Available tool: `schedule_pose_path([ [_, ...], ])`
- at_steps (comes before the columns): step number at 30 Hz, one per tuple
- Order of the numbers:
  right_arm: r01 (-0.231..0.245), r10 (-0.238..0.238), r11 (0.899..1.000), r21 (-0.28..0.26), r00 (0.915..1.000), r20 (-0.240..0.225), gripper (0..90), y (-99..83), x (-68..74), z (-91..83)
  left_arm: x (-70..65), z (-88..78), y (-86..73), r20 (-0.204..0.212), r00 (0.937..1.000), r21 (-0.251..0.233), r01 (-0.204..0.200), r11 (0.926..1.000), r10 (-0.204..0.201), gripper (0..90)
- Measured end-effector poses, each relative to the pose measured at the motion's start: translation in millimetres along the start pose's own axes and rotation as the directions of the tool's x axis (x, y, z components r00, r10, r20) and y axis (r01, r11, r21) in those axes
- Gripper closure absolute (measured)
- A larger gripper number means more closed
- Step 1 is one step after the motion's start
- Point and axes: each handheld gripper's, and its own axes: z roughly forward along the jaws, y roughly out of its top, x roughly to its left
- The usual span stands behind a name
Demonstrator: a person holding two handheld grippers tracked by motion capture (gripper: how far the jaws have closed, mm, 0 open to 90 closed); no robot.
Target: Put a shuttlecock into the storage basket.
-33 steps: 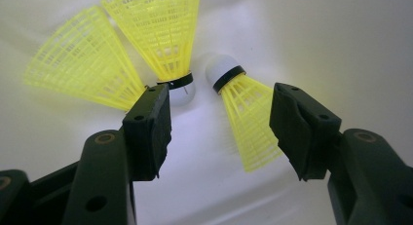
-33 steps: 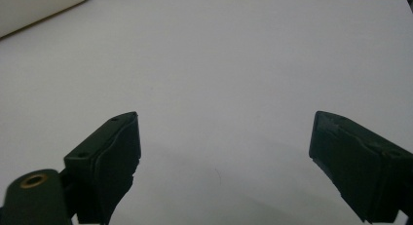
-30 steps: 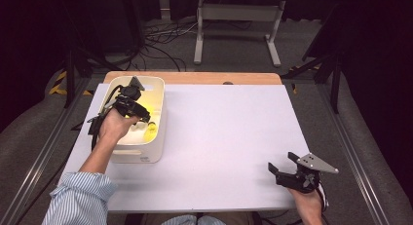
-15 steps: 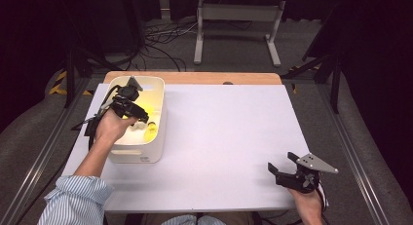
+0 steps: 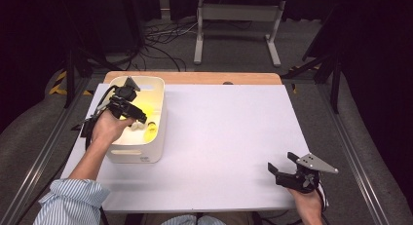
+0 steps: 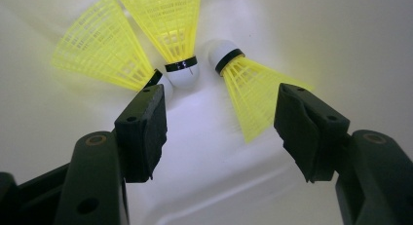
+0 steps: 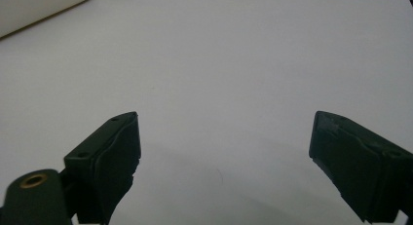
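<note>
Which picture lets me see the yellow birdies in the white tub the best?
The left gripper view: three yellow shuttlecocks lie close up beyond the open left gripper, white cork tips plain. The high view shows them as small yellow patches in the white tub. The right gripper view faces bare table.

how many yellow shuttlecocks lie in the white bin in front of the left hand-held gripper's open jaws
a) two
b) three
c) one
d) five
b) The left gripper view shows three yellow shuttlecocks on the floor of the white bin: one at the left, one in the middle and one at the right, ahead of the open left hand-held gripper, which holds none of them.
</note>
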Motion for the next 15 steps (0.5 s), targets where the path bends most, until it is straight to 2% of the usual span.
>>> schedule_pose_path([
  [6,0.001,-0.001,1.000,0.002,1.0000,-0.001,12.2,0.0,0.4,0.2,-0.2,-4.9,-2.5,-0.002,1.0000,-0.007,0.004,1.0000,-0.004,37.2],
  [15,0.002,-0.002,1.000,0.002,1.0000,-0.003,12.2,0.0,0.5,0.5,-1.4,-12.5,-5.7,-0.018,0.9997,-0.012,-0.016,0.9998,0.016,37.1],
])
